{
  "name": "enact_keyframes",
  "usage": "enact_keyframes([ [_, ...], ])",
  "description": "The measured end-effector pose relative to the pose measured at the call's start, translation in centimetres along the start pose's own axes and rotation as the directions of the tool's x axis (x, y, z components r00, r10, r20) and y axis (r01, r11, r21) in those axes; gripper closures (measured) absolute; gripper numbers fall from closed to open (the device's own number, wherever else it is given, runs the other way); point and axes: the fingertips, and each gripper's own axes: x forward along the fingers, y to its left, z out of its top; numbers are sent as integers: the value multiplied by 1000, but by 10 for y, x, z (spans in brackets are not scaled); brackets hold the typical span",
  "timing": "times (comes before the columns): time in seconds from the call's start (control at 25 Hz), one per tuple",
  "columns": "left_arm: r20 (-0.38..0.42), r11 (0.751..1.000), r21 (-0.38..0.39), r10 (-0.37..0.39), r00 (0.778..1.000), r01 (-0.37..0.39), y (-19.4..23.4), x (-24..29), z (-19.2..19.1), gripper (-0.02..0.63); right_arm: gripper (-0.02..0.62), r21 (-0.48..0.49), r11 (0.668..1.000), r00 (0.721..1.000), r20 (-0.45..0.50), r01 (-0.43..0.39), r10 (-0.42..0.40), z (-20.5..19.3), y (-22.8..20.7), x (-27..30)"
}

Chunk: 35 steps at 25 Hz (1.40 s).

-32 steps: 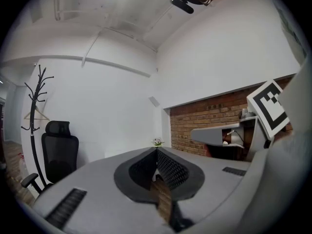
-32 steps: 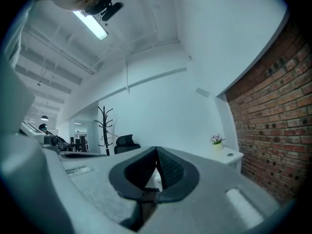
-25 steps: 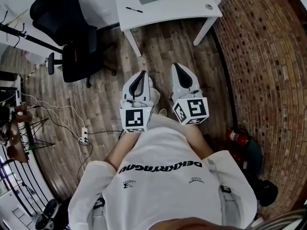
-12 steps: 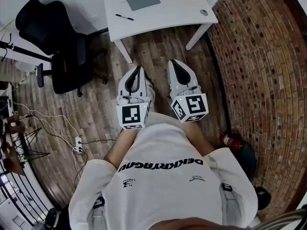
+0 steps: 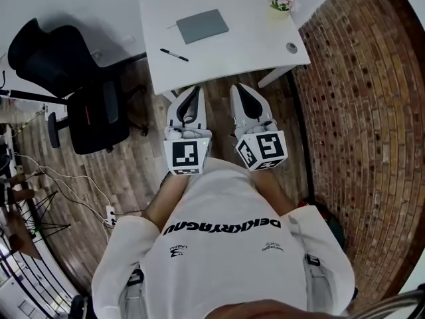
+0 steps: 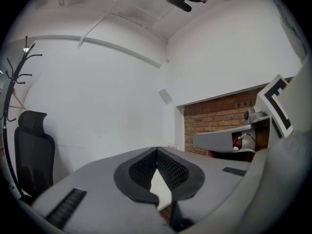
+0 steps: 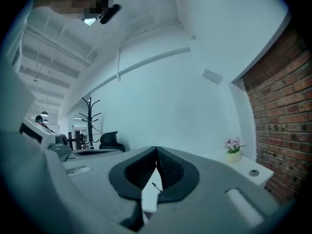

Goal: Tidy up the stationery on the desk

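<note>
A white desk (image 5: 259, 48) stands ahead of me in the head view. On it lie a grey notebook (image 5: 202, 26) and, nearer the front left, a black pen (image 5: 174, 55). My left gripper (image 5: 189, 97) and right gripper (image 5: 244, 94) are held side by side at the desk's front edge, level, both shut and empty. In the right gripper view the pen (image 7: 156, 187) shows through the gap behind the closed jaws. The left gripper view shows only its shut jaws (image 6: 157, 152) against the white wall.
A small pot of pink flowers (image 5: 281, 2) and a small round grey object (image 5: 291, 47) sit at the desk's right end. A black office chair (image 5: 73, 78) stands to the left, a brick wall (image 5: 365, 111) to the right. Cables and a power strip (image 5: 109, 213) lie on the wooden floor.
The desk has come much closer: both grippers have moved forward together from over the open floor to the desk's front edge. The flower pot has come into view. Both jaws stayed shut.
</note>
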Motion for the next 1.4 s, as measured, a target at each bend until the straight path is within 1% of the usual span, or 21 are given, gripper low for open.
enact_keyframes([
  [0.24, -30, 1000, 22, -21, 999, 22, 62, 103, 16, 607, 597, 50, 998, 999, -17, 35, -34, 15, -36, 114],
  [0.4, -64, 999, 23, -38, 997, 39, 96, 157, 8, 607, 597, 63, 996, 997, -62, 58, -54, 6, -58, 175],
  [0.52, -86, 998, 37, -49, 995, 52, 116, 190, -2, 607, 597, 78, 994, 993, -95, 78, -71, -1, -73, 208],
  [0.72, -128, 998, 26, -60, 990, 64, 135, 225, -17, 607, 597, 72, 990, 983, -148, 119, -108, -13, -92, 240],
  [0.88, -201, 993, 16, -111, 973, 116, 141, 248, -36, 607, 597, 70, 986, 969, -208, 150, -133, -26, -103, 259],
  [1.0, -240, 990, 22, -131, 962, 140, 149, 267, -45, 607, 597, 81, 984, 963, -232, 160, -138, -33, -111, 273],
  [1.24, -306, 984, 31, -158, 939, 176, 157, 296, -64, 607, 597, 79, 986, 955, -272, 149, -122, -49, -121, 294],
  [1.4, -340, 981, 43, -165, 926, 191, 158, 320, -84, 607, 597, 98, 986, 949, -299, 134, -99, -70, -135, 310],
])
